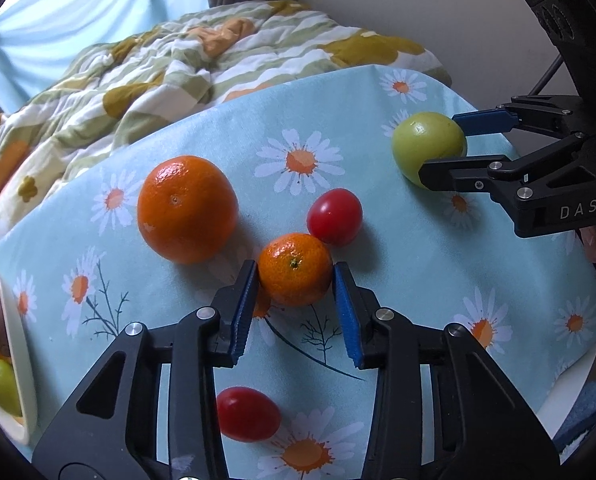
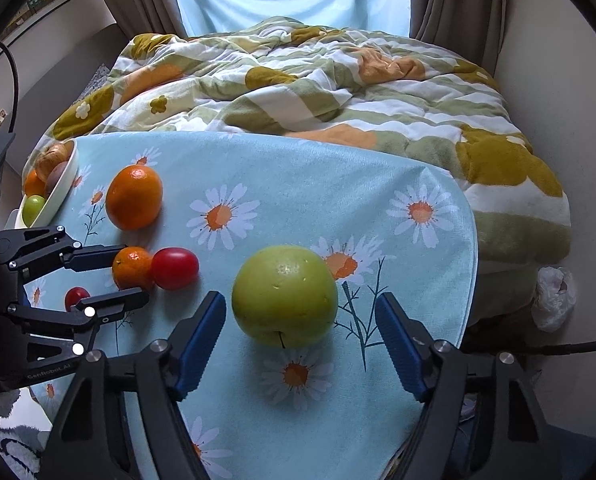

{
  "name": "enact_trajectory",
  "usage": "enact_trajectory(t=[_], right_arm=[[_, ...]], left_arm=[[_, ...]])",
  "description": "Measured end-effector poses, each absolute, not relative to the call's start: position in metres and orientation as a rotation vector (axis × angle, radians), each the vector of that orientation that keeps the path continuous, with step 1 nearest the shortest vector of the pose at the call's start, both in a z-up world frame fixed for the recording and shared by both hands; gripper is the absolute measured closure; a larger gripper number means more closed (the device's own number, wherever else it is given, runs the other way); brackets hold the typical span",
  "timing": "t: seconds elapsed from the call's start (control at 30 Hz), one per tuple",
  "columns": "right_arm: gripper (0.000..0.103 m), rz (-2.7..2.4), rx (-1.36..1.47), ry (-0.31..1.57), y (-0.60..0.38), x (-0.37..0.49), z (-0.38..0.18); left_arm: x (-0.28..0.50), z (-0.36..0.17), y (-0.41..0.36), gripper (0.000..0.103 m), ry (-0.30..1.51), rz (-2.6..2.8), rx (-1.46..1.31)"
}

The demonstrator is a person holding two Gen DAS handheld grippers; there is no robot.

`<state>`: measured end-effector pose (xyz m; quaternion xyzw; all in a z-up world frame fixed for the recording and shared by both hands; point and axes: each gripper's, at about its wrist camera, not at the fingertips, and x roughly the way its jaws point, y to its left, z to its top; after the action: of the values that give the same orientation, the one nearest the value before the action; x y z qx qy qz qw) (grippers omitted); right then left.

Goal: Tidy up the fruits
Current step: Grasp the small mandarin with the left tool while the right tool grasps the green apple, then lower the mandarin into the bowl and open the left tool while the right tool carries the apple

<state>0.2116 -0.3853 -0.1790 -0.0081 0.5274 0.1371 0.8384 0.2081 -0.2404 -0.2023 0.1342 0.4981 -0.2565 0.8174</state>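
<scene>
Left hand-held gripper [image 1: 294, 276]: spread, jaws flanking the small mandarin [image 1: 295, 269] on the tabletop [image 1: 226, 128], pads at or near its sides; contact not confirmed. Fruit is dead ahead, round, stem scar facing up.

Right hand-held gripper [image 2: 299, 330]: spread, clear gaps either side of the green apple [image 2: 285, 295], stem toward the camera. Bowl [image 2: 64, 184] lies nearer the left.

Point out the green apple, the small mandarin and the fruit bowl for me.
green apple [image 2: 285, 295]: right wrist view, middle of its skin.
small mandarin [image 1: 294, 269]: left wrist view, middle, by the stem dimple.
fruit bowl [image 2: 64, 184]: right wrist view, white outer wall.
</scene>
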Motion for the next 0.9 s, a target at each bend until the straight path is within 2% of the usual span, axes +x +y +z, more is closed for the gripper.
enact_trajectory(t=[0.17, 0.43, 0.5, 0.53, 0.9], right_arm=[[0.039, 0.306, -0.024, 1.126, -0.379, 0.214, -0.180], [0.040, 0.302, -0.024, 1.136, -0.377, 0.217, -0.183], [0.045, 0.305, -0.023, 1.138, -0.377, 0.217, -0.183], [0.052, 0.305, -0.030, 1.142, -0.376, 0.217, -0.183], [0.052, 0.326, -0.042, 1.106, -0.368, 0.207, -0.159]], left_arm=[[0.208, -0.202, -0.240, 0.059, 1.063, -0.546, 0.282], [0.203, -0.202, -0.233, 0.059, 1.063, -0.531, 0.266], [0.201, -0.201, -0.231, 0.059, 1.059, -0.525, 0.261], [0.200, -0.200, -0.230, 0.059, 1.058, -0.523, 0.258], [0.187, -0.174, -0.219, 0.059, 1.018, -0.483, 0.209]])
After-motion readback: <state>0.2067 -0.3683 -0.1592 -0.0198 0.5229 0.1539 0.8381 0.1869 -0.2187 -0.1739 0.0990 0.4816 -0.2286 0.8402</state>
